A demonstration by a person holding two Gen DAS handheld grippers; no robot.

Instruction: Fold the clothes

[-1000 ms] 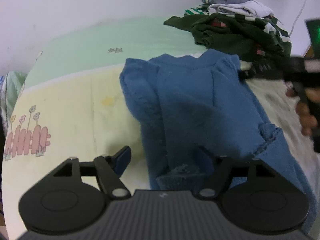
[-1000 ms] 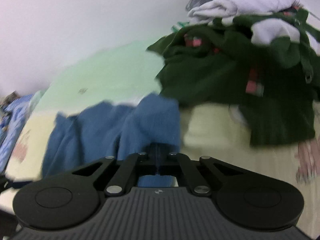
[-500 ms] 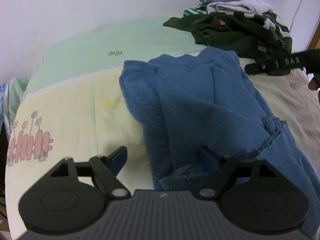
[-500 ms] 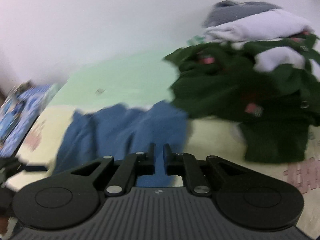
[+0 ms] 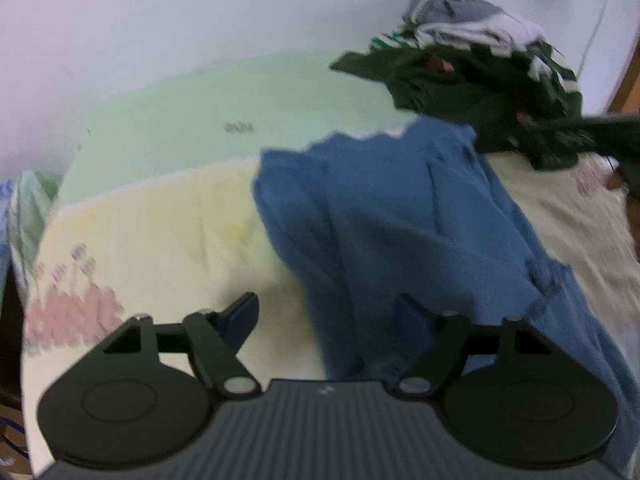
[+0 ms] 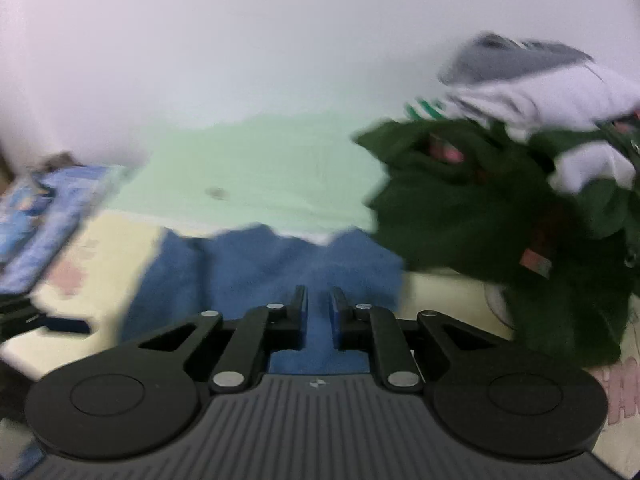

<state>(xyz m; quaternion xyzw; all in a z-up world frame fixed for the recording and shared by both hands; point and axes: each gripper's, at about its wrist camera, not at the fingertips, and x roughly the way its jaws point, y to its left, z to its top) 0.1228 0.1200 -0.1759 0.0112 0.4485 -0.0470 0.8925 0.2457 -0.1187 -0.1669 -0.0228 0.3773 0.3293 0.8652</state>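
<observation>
Lying rumpled on the bed (image 5: 160,220), the blue knit sweater (image 5: 400,220) runs ahead of the left gripper (image 5: 328,312), whose jaws gape wide. The right gripper (image 6: 318,300) has jaws narrowly parted, empty. It looks soft, limp, thick: grip the hem.

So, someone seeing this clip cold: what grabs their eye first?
The blue sweater, spread rumpled across the middle of the pale yellow and green bedsheet. Behind it to the right, against the white wall, sits a heap of unfolded clothes, mostly dark green with white and grey pieces on top. The left tool is wide open at the sweater's near edge; the right tool is slightly open above it.
</observation>
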